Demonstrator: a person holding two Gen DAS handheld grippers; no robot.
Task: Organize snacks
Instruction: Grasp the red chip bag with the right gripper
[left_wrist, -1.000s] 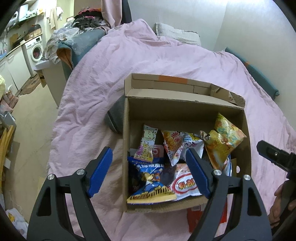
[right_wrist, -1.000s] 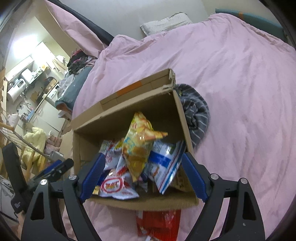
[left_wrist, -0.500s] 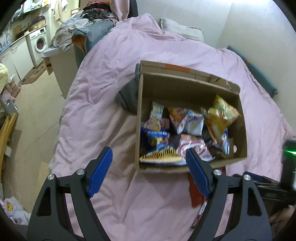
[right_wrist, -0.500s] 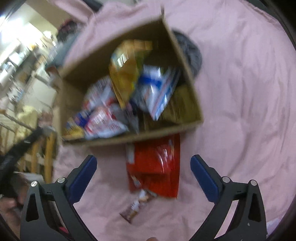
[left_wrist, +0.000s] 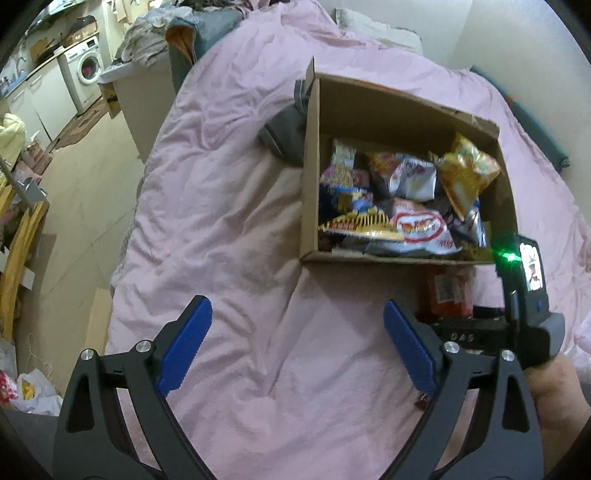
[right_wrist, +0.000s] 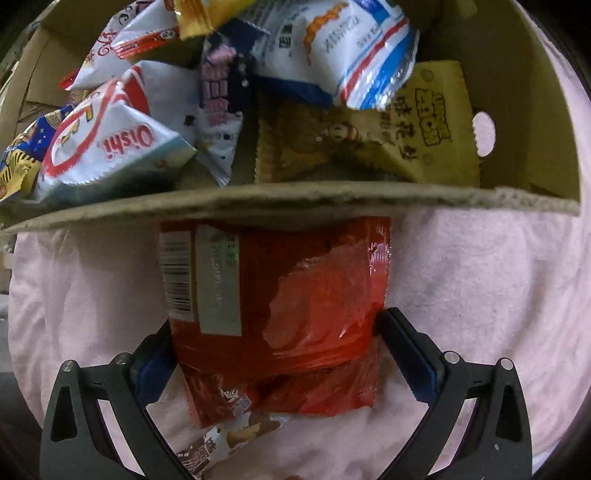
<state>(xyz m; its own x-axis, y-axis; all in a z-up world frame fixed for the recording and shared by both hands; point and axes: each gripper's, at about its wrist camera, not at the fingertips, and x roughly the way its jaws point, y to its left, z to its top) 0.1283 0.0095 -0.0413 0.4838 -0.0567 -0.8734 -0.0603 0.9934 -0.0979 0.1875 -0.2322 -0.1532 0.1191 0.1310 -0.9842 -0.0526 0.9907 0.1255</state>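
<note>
One crinkly red foil snack packet (right_wrist: 295, 295) is straddled by the wide-open right gripper (right_wrist: 273, 354), nothing clamped yet; closing is probably needed next, then a lift into the brown cardboard box (right_wrist: 295, 199) just ahead. The left gripper (left_wrist: 295, 343) is held wide open too, empty.

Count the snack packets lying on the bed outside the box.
2: a red bag between the right gripper's fingers by the box, and a brown packet under its near edge. Others may be hidden.

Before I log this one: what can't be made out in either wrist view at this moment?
- Red snack bag: far end hidden under the cardboard box edge, right wrist view.
- Right gripper: contact with the bag unclear; one finger is hidden behind it.
- Small brown packet: cut off by the gripper frame.
- Left wrist view: box contents blurred, labels unreadable; left gripper open over the pink blanket.
</note>
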